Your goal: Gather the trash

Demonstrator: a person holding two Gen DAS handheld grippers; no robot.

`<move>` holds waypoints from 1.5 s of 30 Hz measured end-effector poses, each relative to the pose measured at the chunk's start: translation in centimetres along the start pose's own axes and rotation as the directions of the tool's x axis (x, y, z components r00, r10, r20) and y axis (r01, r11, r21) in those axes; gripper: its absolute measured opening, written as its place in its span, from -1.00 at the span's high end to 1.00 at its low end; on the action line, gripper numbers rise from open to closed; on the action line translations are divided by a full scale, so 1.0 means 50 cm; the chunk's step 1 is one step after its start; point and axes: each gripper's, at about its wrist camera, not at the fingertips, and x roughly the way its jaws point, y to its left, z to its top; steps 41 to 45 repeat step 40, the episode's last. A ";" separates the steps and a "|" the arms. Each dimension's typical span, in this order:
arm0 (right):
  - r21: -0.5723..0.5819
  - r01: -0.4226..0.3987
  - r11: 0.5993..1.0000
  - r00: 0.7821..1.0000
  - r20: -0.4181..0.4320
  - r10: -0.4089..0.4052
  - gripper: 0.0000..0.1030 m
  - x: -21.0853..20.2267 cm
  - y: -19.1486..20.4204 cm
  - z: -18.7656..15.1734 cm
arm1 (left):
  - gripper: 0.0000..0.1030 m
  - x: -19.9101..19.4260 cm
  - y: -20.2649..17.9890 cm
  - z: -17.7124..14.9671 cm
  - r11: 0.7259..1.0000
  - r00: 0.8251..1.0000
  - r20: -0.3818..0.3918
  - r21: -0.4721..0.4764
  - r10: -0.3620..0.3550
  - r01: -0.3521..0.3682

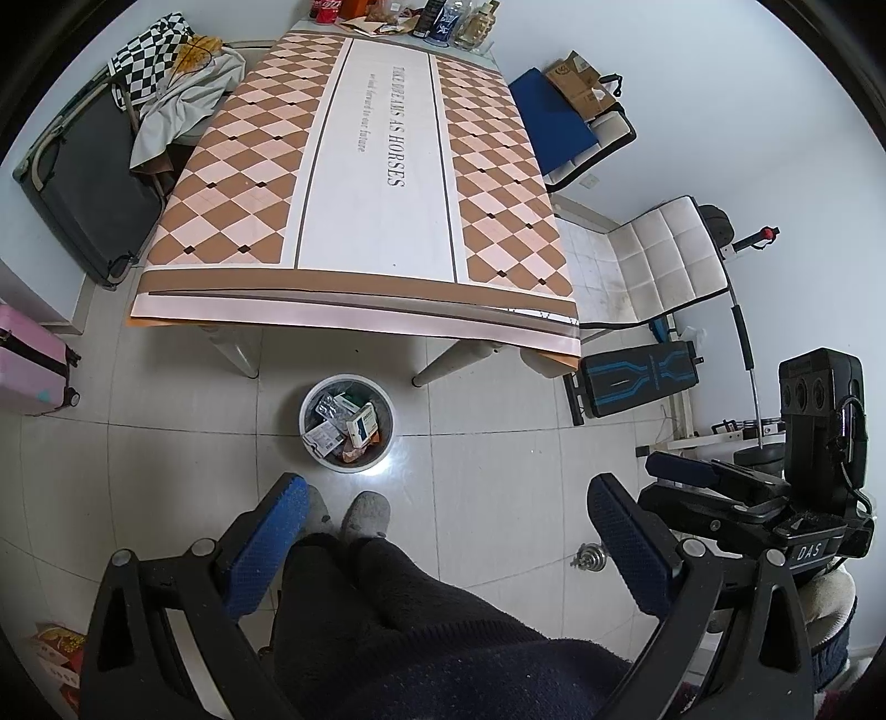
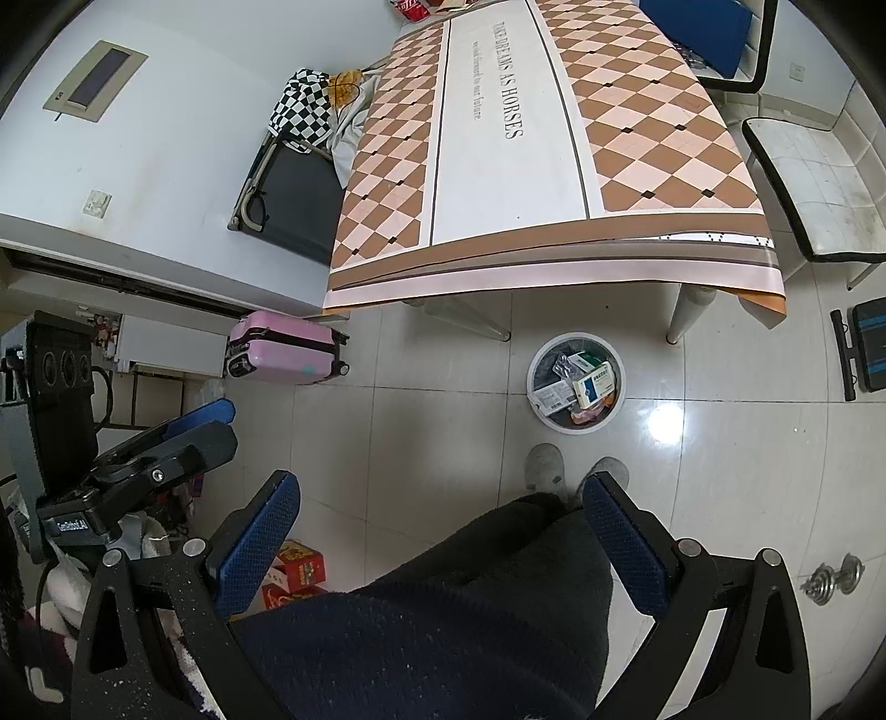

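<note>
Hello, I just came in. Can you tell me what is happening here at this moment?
A person is standing in front of a table, holding one set of tongs in each hand. The left tongs and the right tongs are both open and hold nothing. On the floor by the table's near edge, just ahead of the person's slippers, stands a round trash bin that already contains small boxes and wrappers. The near part of the table shows only its tablecloth; bottles and packets sit at its far end.

A bin stands on the floor just near of the worktop, holding boxes. A suitcase lies far left, chairs right of the worktop, bottles at its far end.
</note>
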 end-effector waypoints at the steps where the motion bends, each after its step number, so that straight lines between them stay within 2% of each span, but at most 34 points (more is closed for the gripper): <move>1: -0.002 0.000 1.000 1.000 -0.001 0.000 -1.00 -0.001 -0.002 0.001 | -1.00 0.001 -0.001 -0.001 1.000 1.000 -0.001 0.001 0.001 -0.001; 45: 0.004 0.005 1.000 1.000 -0.007 -0.005 -1.00 -0.006 -0.015 0.008 | -1.00 0.018 -0.018 0.017 1.000 1.000 -0.017 0.014 -0.007 0.007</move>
